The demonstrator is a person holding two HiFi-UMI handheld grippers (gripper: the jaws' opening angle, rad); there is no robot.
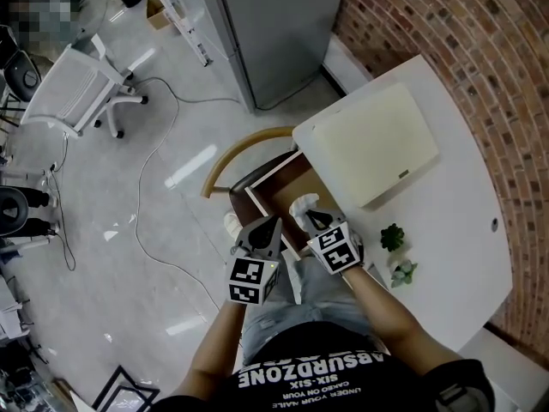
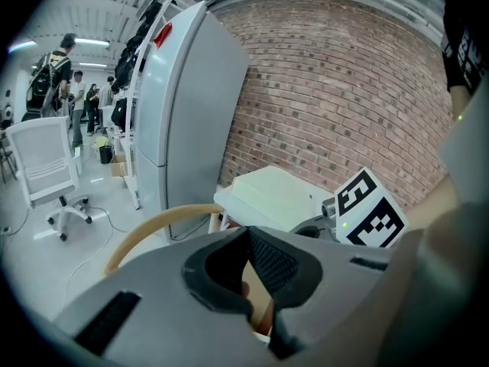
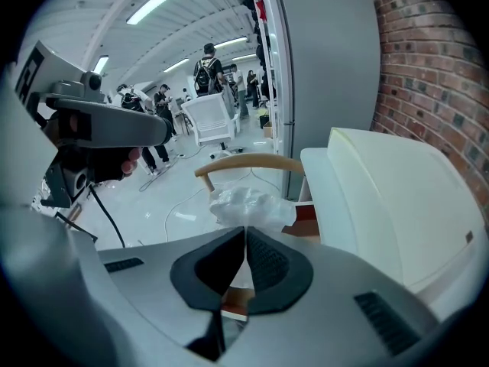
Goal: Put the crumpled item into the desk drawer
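Note:
The crumpled item (image 3: 246, 203) is a wad of thin white paper or plastic. My right gripper (image 3: 244, 232) is shut on its lower edge, and the wad sticks out past the fingertips. From the head view that wad (image 1: 302, 206) hangs over the open desk drawer (image 1: 276, 189), a brown wooden tray pulled out from under the white desk (image 1: 455, 196). My right gripper (image 1: 310, 216) is above the drawer's near end. My left gripper (image 1: 272, 223) is just to its left, over the drawer's near left corner. Its jaws (image 2: 248, 232) are shut and hold nothing.
A flat cream case (image 1: 371, 141) lies on the desk beyond the drawer. Two small green plants (image 1: 393, 237) sit on the desk to the right of my hands. A chair with a curved wooden back (image 1: 244, 147) stands just beyond the drawer. A grey cabinet (image 1: 274, 24) stands behind.

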